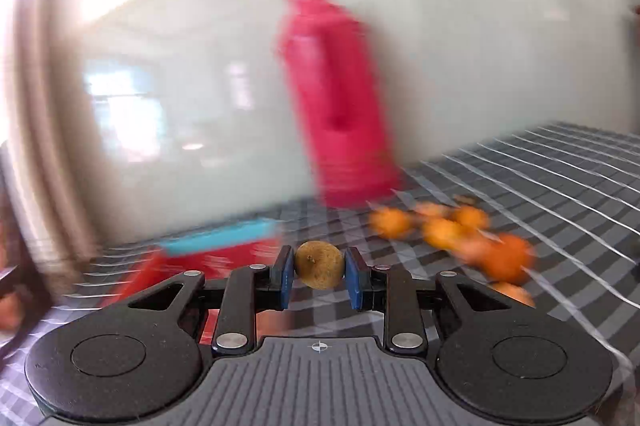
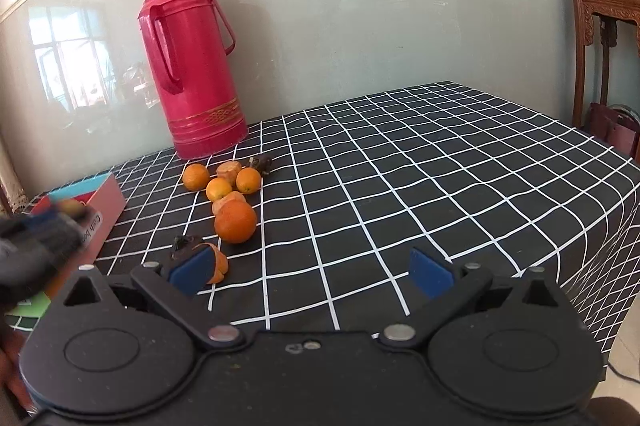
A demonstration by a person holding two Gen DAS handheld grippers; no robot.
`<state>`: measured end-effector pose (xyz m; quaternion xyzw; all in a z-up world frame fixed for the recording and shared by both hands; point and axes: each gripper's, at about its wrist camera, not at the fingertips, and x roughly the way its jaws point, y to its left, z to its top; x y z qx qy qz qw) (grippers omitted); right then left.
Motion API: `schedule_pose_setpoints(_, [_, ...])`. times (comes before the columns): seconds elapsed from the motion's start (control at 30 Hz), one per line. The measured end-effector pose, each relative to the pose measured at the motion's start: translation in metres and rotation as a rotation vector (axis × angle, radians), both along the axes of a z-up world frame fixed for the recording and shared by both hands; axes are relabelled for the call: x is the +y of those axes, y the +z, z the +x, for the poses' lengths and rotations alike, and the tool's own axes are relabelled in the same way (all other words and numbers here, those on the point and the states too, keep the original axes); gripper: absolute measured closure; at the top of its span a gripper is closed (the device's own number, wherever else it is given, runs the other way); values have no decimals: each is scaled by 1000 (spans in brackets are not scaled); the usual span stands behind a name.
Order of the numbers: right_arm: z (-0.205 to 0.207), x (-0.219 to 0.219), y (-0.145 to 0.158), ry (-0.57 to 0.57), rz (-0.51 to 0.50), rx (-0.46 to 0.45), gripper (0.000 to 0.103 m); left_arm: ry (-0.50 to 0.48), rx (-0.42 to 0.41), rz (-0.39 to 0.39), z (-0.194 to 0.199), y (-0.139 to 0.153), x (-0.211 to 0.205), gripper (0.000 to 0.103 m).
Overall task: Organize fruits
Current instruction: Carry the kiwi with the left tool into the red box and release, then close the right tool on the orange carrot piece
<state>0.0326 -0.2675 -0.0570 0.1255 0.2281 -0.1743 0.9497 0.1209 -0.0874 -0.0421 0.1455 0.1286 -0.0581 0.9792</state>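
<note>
My left gripper (image 1: 319,272) is shut on a small brown kiwi (image 1: 319,264), both blue pads pressing its sides above the checked cloth. That view is blurred by motion. Behind it lies a red box with a blue inside (image 1: 218,246), and several oranges (image 1: 444,232) lie to the right. In the right wrist view my right gripper (image 2: 312,272) stands open over the cloth with nothing between its fingers. Several oranges (image 2: 235,222) and a peeled piece (image 2: 219,262) lie just beyond its left pad. The left gripper (image 2: 48,226) shows as a blur over the red box (image 2: 108,201).
A tall red thermos (image 2: 192,65) stands at the back against the pale wall. The black-and-white checked tablecloth (image 2: 400,165) drops off at the right edge. A dark shrivelled scrap (image 2: 262,162) lies behind the oranges. A carved wooden stand (image 2: 604,37) is at the far right.
</note>
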Motion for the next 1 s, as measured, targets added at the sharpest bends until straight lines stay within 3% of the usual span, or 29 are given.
schedule_pose_setpoints(0.2, [7, 13, -2, 29, -23, 14, 6, 301, 162, -92, 47, -3, 72, 75])
schedule_pose_setpoints(0.43, [21, 34, -5, 91, -42, 34, 6, 418, 235, -78, 61, -11, 102, 75])
schedule_pose_setpoints(0.47, [23, 38, -5, 99, -52, 37, 6, 422, 237, -86, 61, -11, 104, 68])
schedule_pose_setpoints(0.5, [25, 41, -5, 105, -62, 37, 6, 430, 232, -91, 60, -9, 106, 38])
schedule_pose_setpoints(0.57, [30, 48, -5, 122, -77, 42, 6, 432, 195, -118, 52, -3, 112, 6])
schedule_pose_setpoints(0.7, [41, 58, -7, 136, -84, 64, 6, 430, 89, -93, 30, 9, 110, 1])
schedule_pose_setpoints(0.93, [76, 56, -9, 143, -87, 122, 6, 436, 96, -215, 20, 23, 149, 0])
schedule_pose_setpoints(1.0, [85, 53, -12, 163, -76, 138, 17, 449, 83, -237, 14, 26, 160, 0])
